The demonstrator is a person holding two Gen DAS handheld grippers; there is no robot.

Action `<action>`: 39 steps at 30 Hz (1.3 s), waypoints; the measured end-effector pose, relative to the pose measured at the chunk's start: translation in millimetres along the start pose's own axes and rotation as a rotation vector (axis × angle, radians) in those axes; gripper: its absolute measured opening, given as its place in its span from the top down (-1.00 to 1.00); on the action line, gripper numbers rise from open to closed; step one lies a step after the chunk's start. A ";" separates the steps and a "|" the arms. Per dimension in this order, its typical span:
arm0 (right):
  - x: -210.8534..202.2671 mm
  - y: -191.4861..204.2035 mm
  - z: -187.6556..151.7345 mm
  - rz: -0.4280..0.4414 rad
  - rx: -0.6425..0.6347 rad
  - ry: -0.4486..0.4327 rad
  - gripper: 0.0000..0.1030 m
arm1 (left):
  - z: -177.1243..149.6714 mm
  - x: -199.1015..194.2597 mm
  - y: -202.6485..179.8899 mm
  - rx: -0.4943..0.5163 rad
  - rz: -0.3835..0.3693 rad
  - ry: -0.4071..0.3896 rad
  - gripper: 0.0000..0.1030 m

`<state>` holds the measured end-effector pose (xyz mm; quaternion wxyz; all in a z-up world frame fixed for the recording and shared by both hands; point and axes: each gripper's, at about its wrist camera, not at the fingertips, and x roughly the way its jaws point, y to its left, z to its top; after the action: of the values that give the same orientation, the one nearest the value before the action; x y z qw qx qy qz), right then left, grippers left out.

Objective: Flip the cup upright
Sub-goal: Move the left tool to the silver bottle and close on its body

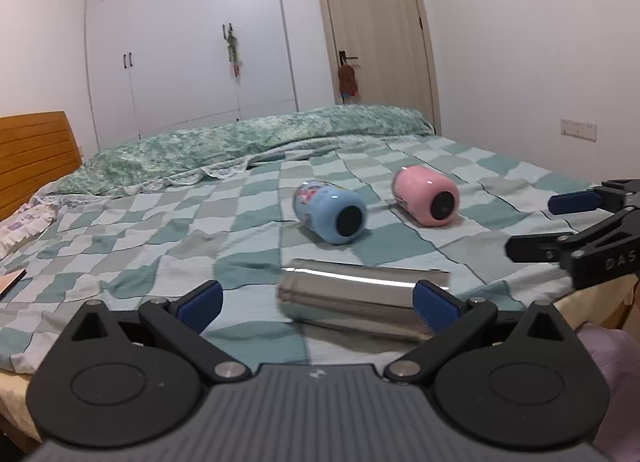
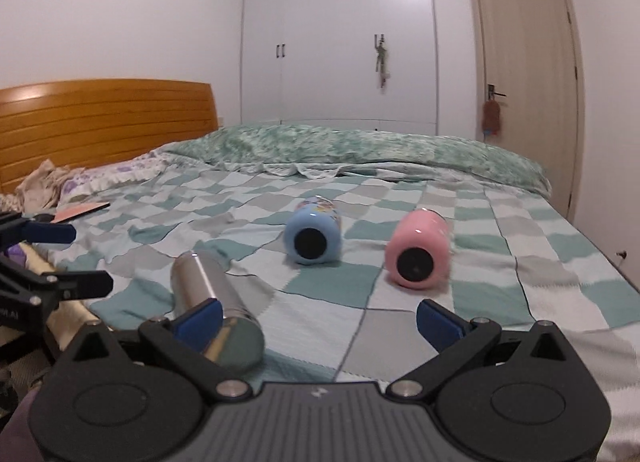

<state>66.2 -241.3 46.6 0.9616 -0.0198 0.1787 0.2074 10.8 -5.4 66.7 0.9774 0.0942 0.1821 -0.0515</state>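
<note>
Three cups lie on their sides on the checkered bedspread (image 1: 120,222): a steel tumbler (image 1: 360,298) low centre, a blue cup (image 1: 330,212) and pink cup (image 1: 426,196) mid-frame. Left gripper (image 1: 318,300) and right gripper (image 2: 320,318) both gape, empty. The steel looks rigid, slick and roll-prone; grasp mid-body

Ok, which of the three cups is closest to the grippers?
The steel cup: bare metal, lying on its side at the bed's near edge, right before both open grippers. The blue cup and pink cup lie farther back.
</note>
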 end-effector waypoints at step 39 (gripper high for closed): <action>70.4 -64.5 -2.1 -0.011 0.066 -0.125 -1.00 | 51.1 131.8 -44.1 -0.345 0.182 0.526 -1.00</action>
<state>151.5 -272.9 17.5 0.9722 0.0241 0.1249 0.1967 144.9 -67.6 58.1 0.8990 -0.0469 0.4253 0.0937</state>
